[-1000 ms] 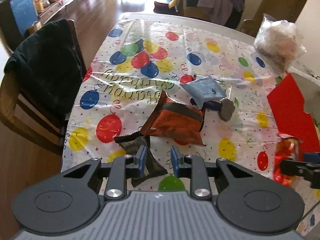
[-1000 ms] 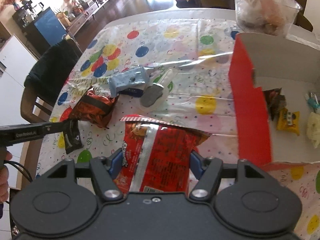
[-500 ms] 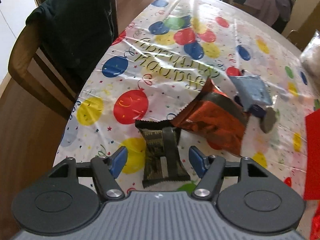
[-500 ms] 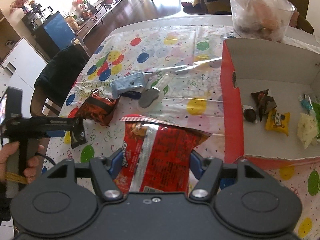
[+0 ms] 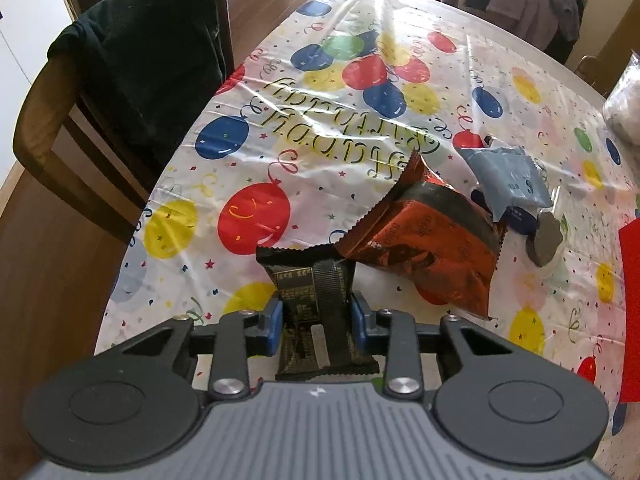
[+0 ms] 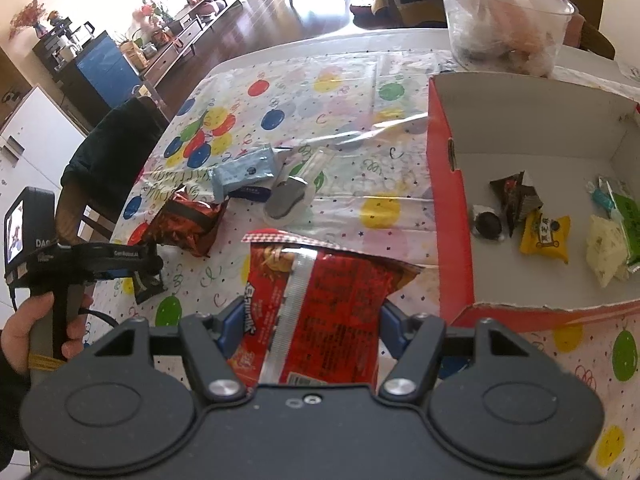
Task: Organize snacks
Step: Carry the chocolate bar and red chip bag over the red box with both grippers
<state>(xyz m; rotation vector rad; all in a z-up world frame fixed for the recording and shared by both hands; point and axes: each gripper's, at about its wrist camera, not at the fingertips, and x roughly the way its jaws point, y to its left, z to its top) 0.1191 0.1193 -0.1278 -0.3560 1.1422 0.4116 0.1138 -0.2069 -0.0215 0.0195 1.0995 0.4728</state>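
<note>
Two grippers are each clamped on a snack above the counter point(image 5: 400, 20) with its balloon-print cover. The left gripper point(image 5: 316, 316) has just been closing, and its fingers point(image 5: 273, 322) now pinch the black packet point(image 5: 316, 304), which lies near the counter's edge, touching the orange-brown bag point(image 5: 424, 244). The right gripper point(image 6: 304, 326) grips the red snack bag point(image 6: 316, 304), just beside the red-sided box point(image 6: 448, 216) holding several small snacks.

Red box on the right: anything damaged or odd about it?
Yes. The red box has a ragged, torn near rim along its front wall, and a small notch in its left wall. The snacks inside lie loose but contained; nothing has spilled.
</note>
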